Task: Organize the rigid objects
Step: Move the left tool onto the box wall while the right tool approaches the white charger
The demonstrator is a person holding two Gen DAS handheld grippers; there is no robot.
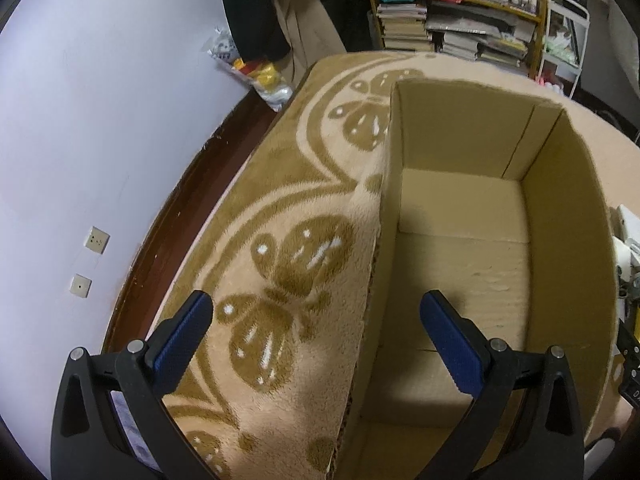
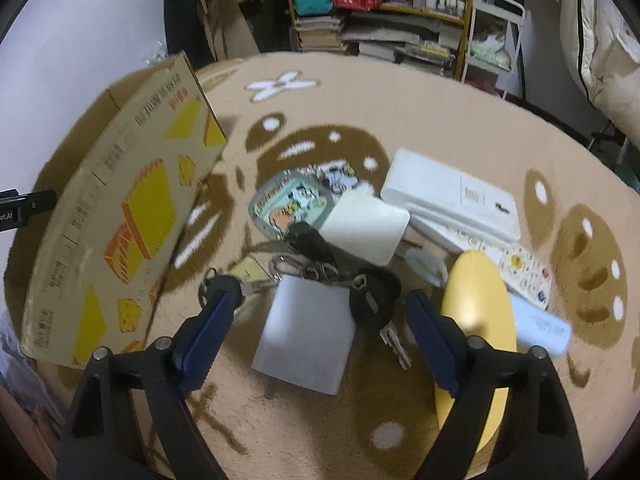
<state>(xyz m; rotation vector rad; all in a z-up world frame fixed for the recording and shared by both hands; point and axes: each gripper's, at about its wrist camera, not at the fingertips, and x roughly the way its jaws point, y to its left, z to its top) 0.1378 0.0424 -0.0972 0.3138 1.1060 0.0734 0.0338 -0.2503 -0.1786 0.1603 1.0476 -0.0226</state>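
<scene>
Right wrist view, right tool (image 2: 320, 312) released above silver charger (image 2: 306, 340), keys (image 2: 372, 300) half-buried, left tool (image 1: 316, 320) released.

a patterned plush blanket (image 1: 280, 216) covers the surface; book stacks (image 1: 404, 26) fill a shelf behind.

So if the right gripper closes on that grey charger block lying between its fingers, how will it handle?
The grey charger block looks rigid and boxy, so probably a firm grip. Its smooth faces might slip. The keys touching its edge may shift with it.
</scene>
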